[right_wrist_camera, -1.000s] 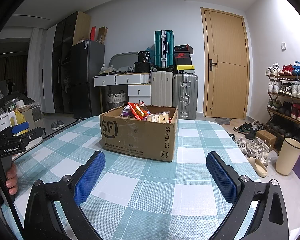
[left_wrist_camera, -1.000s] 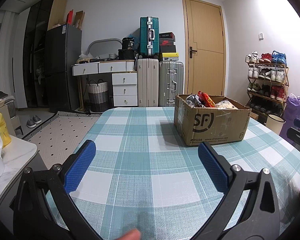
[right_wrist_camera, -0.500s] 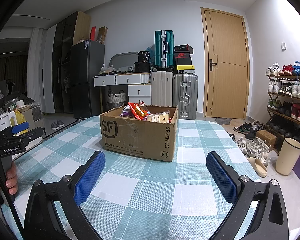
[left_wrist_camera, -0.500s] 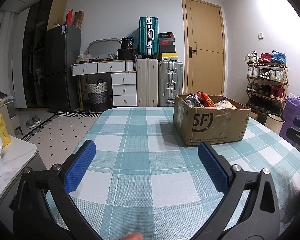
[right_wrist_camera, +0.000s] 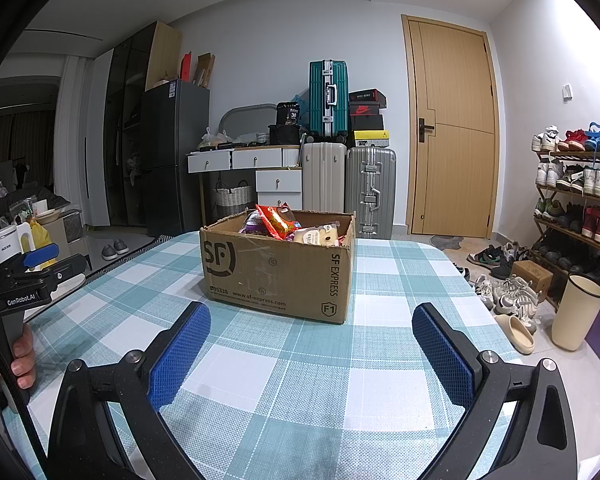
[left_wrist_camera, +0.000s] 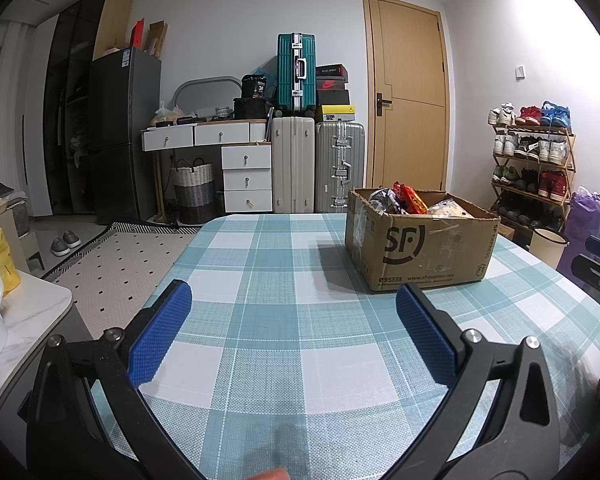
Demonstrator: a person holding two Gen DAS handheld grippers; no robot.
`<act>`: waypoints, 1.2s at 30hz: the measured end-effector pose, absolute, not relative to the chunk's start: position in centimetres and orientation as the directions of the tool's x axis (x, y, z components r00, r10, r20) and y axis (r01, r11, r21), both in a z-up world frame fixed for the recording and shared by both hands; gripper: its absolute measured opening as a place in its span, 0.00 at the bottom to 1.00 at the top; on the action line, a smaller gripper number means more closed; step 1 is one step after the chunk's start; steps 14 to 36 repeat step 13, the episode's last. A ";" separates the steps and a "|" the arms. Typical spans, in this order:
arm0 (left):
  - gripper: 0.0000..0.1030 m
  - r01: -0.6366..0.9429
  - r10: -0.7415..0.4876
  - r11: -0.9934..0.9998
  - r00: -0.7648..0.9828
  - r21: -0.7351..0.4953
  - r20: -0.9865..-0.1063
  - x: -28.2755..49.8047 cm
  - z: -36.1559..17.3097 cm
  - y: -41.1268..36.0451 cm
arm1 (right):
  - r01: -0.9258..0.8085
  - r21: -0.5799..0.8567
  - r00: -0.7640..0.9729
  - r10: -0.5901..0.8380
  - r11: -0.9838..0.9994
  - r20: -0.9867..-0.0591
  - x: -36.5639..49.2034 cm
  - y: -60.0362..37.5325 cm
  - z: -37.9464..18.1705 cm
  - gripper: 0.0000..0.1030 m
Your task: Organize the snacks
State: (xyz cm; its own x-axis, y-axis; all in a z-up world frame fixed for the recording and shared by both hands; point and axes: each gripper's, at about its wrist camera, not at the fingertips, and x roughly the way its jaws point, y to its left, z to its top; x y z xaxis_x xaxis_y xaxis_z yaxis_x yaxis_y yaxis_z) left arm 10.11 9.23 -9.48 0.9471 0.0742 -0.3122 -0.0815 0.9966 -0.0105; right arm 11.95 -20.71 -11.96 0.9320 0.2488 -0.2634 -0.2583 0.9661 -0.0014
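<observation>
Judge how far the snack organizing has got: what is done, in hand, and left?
Done: nothing visible; the snacks sit jumbled in the cardboard box. In hand: nothing; left gripper and right gripper are open over the table. Left: all sorting.

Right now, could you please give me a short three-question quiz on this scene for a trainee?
1. True or false: the box on the table holds snack packets.
2. Which tool, left or right, faces the box more squarely?
3. Fill in: both tools are ____ and hold nothing.

Key: 1 true; 2 right; 3 open.
</observation>
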 end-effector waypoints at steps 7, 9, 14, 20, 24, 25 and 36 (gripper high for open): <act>0.99 -0.079 0.072 0.997 0.940 -0.008 -0.333 10.6 -9.7 9.1 | -0.258 -0.001 0.932 0.249 0.966 -0.264 12.0 -20.7 -12.0 1.00; 0.99 -0.075 0.068 0.997 0.941 -0.009 -0.331 10.6 -9.7 9.1 | -0.258 -0.002 0.932 0.249 0.966 -0.264 11.9 -20.7 -12.0 1.00; 0.99 -0.080 0.073 0.997 0.942 -0.008 -0.328 10.8 -9.9 9.0 | -0.258 -0.002 0.932 0.249 0.966 -0.264 11.9 -20.7 -12.0 1.00; 0.99 -0.080 0.073 0.997 0.942 -0.008 -0.328 10.8 -9.9 9.0 | -0.258 -0.002 0.932 0.249 0.966 -0.264 11.9 -20.7 -12.0 1.00; 0.99 -0.080 0.073 0.997 0.942 -0.008 -0.328 10.8 -9.9 9.0 | -0.258 -0.002 0.932 0.249 0.966 -0.264 11.9 -20.7 -12.0 1.00; 0.99 -0.080 0.073 0.997 0.942 -0.008 -0.328 10.8 -9.9 9.0 | -0.258 -0.002 0.932 0.249 0.966 -0.264 11.9 -20.7 -12.0 1.00; 0.99 -0.080 0.073 0.997 0.942 -0.008 -0.328 10.8 -9.9 9.0 | -0.258 -0.002 0.932 0.249 0.966 -0.264 11.9 -20.7 -12.0 1.00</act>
